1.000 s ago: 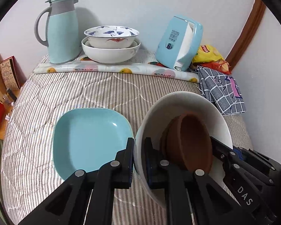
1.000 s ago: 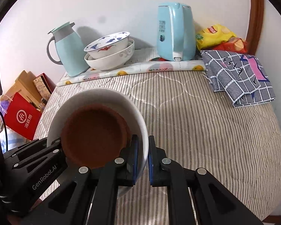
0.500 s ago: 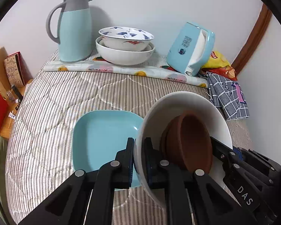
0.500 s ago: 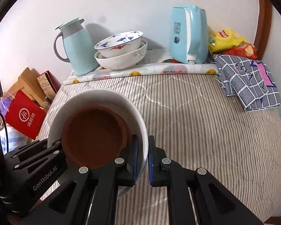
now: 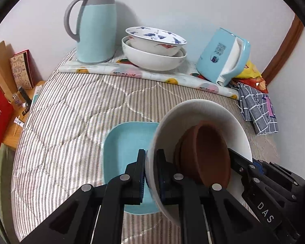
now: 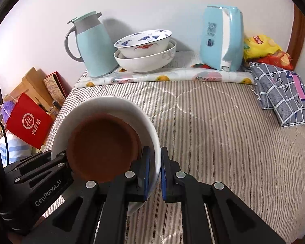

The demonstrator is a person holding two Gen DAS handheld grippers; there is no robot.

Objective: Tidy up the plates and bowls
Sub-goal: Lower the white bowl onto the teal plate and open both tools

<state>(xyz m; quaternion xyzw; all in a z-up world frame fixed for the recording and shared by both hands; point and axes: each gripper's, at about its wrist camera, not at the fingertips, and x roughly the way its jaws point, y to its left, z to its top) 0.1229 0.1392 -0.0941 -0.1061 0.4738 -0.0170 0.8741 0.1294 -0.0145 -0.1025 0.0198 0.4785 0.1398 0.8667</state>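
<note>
The white bowl is deep, glossy and plain, and it carries a smaller brown bowl nested inside, resting against the near wall. Both are tilted and held above the bed, over its near-left part. A pale blue square plate lies flat on the striped quilt directly below and left of the white bowl.

The left tongs are closed on the left rim of the white bowl, one finger outside the wall and one inside. The right tongs pinch the opposite rim in the same manner (each gripper body is visible in the other camera). Both grippers point toward the far edge of the bed.

At the far edge, on a fruit-print mat, stand two stacked bowls, the upper one with blue and red painted figures, between a pale blue jug and a blue kettle. A checked cloth lies at the far-right corner.
</note>
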